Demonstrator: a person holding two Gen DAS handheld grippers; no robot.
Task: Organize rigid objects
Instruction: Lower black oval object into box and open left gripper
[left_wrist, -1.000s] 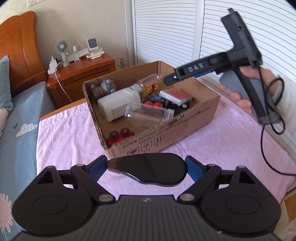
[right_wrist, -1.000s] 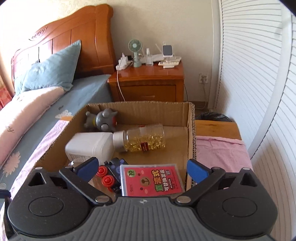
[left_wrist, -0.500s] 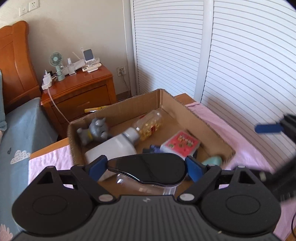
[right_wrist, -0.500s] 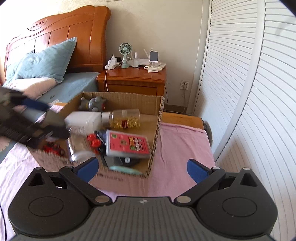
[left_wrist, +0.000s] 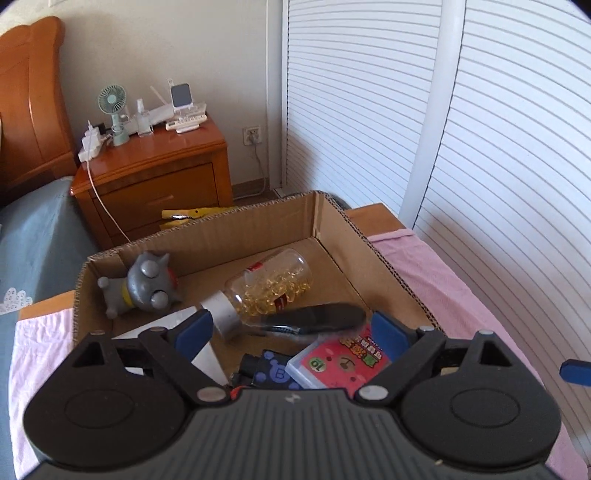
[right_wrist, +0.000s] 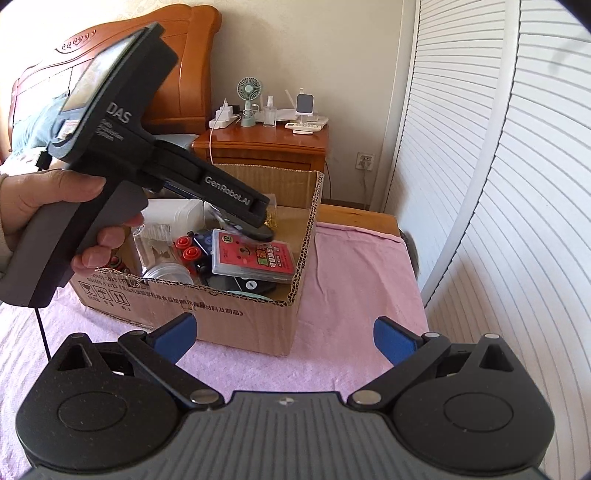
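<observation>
Left wrist view: the left gripper (left_wrist: 290, 330) hangs over the near end of the open brown cardboard box (left_wrist: 236, 221), its blue-tipped jaws spread wide. Just ahead of them a glossy black oval object (left_wrist: 314, 317) lies blurred above the red plastic card case (left_wrist: 343, 363), and it seems to touch neither pad, so I judge it is being let go into the box. To finish this well, the jaws should stay wide and the gripper should lift straight up, so that neither fingertip catches the oval or the card case. Beyond it lies a clear bottle of yellow capsules (left_wrist: 266, 291) on its side, which would roll if nudged, and a grey big-eyed toy figure (left_wrist: 144, 284) sits in the far left corner.

In the right wrist view the right gripper (right_wrist: 284, 332) hovers in front of the box over the pink cloth (right_wrist: 351, 280), jaws wide and empty. It is best kept clear there.
</observation>
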